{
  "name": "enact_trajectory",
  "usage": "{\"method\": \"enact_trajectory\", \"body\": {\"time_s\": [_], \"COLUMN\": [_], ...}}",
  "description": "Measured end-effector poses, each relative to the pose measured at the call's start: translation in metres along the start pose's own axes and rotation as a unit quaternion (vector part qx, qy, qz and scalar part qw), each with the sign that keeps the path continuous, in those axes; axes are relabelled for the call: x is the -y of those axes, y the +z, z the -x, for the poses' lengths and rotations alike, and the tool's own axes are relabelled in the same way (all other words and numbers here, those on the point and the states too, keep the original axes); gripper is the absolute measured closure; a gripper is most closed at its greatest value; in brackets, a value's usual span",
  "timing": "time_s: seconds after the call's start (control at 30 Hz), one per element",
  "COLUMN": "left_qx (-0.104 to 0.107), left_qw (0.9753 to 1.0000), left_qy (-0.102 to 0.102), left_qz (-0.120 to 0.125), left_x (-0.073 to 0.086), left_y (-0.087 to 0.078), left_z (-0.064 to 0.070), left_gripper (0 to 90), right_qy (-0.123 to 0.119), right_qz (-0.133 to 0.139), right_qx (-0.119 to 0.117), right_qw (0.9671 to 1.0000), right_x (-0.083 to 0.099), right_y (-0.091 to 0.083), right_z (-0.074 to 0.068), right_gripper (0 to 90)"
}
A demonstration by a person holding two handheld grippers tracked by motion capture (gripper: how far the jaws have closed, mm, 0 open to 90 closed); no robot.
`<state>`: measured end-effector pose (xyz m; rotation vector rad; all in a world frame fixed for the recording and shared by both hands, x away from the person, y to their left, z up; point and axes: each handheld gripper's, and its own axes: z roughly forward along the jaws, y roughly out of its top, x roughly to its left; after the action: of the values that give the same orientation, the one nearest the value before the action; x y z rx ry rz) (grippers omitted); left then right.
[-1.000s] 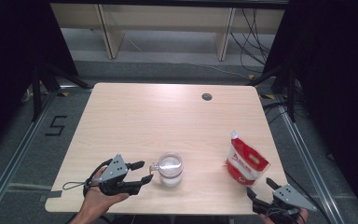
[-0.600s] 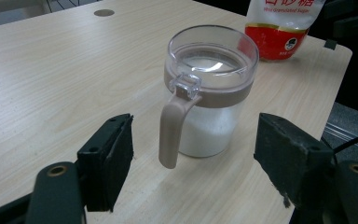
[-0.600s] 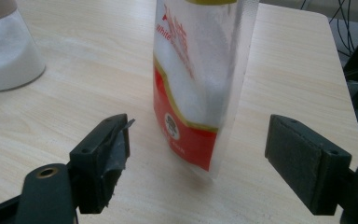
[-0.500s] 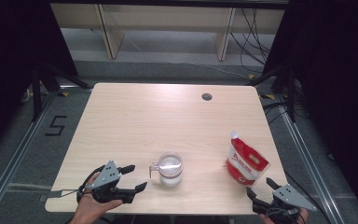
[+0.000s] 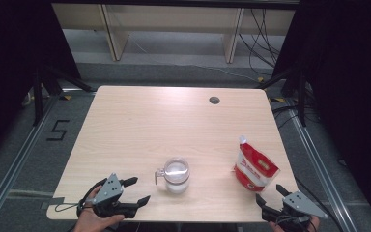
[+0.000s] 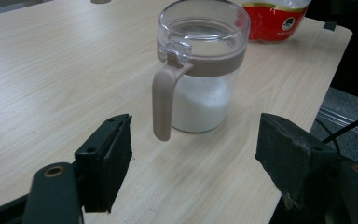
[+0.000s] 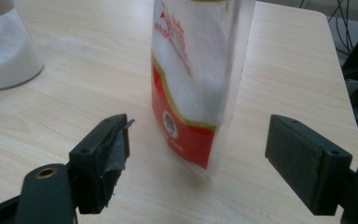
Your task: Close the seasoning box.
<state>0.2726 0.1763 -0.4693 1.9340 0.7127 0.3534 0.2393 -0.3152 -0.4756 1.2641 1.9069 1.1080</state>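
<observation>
A clear lidded jar (image 5: pixel 176 174) with a beige band and handle stands near the table's front edge, partly full of white powder (image 6: pixel 200 105). A red and white pouch (image 5: pixel 254 166) stands upright to its right. My left gripper (image 5: pixel 139 190) is at the front left edge, open, jaws pointing at the jar (image 6: pixel 200 65) with a gap between. In its own view the handle (image 6: pixel 164 105) hangs just beyond the jaws. My right gripper (image 5: pixel 270 193) is open at the front right corner, just short of the pouch (image 7: pixel 193 79), holding nothing.
The wooden table (image 5: pixel 140 125) has a round cable hole (image 5: pixel 214 100) near its far edge. Beyond it stand shelf legs and cables on a grey floor. A "5" mark (image 5: pixel 58 129) is on the floor at the left. The jar's base (image 7: pixel 4 51) shows at the right gripper view's upper left.
My left gripper has drawn back from the jar's handle toward the front left edge of the table, staying open. The right gripper, jar and pouch have not moved.
</observation>
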Motion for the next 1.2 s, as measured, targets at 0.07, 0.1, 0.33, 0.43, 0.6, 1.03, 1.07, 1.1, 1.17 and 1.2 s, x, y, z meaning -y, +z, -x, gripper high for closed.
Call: {"method": "enact_trajectory", "body": {"time_s": [0.07, 0.1, 0.33, 0.43, 0.6, 1.03, 1.07, 1.1, 1.17, 1.2], "left_qx": [0.000, 0.001, 0.000, 0.001, 0.007, 0.007, 0.008, 0.009, 0.003, 0.000], "left_qw": [0.9997, 0.9999, 0.9999, 0.9997, 0.9996, 0.9989, 0.9991, 0.9990, 0.9990, 0.9992], "left_qy": [0.023, 0.011, 0.008, 0.013, 0.011, 0.011, 0.008, 0.012, 0.014, 0.006], "left_qz": [-0.005, -0.002, -0.013, -0.020, -0.026, -0.044, -0.041, -0.042, -0.041, -0.039], "left_x": [0.001, 0.003, 0.010, 0.012, 0.015, 0.024, 0.024, 0.023, 0.022, 0.022], "left_y": [0.000, 0.001, 0.002, 0.003, 0.005, 0.011, 0.012, 0.011, 0.010, 0.010], "left_z": [-0.001, 0.001, 0.002, 0.002, 0.005, 0.008, 0.008, 0.006, 0.004, 0.004], "left_gripper": [24.7, 24.3, 23.0, 22.8, 22.4, 22.5, 22.5, 22.5, 22.4, 22.4], "right_qy": [-0.007, -0.009, -0.008, -0.002, -0.009, -0.010, -0.008, -0.005, -0.007, -0.010], "right_qz": [0.004, 0.004, 0.002, 0.001, 0.003, -0.001, -0.003, -0.005, -0.003, -0.002], "right_qx": [-0.002, -0.002, -0.002, -0.004, -0.005, -0.006, -0.008, -0.008, -0.007, -0.007], "right_qw": [1.0000, 0.9999, 1.0000, 1.0000, 0.9999, 0.9999, 0.9999, 0.9999, 0.9999, 0.9999], "right_x": [0.000, 0.000, 0.000, 0.000, 0.000, 0.000, 0.000, 0.000, 0.001, 0.000], "right_y": [0.000, 0.001, 0.001, 0.000, 0.001, 0.002, 0.002, 0.002, 0.002, 0.002], "right_z": [0.000, 0.000, 0.001, -0.001, 0.000, -0.001, -0.001, -0.001, -0.001, 0.000], "right_gripper": [22.4, 22.4, 22.5, 22.4, 22.4, 22.2, 22.2, 22.2, 22.2, 22.2]}}
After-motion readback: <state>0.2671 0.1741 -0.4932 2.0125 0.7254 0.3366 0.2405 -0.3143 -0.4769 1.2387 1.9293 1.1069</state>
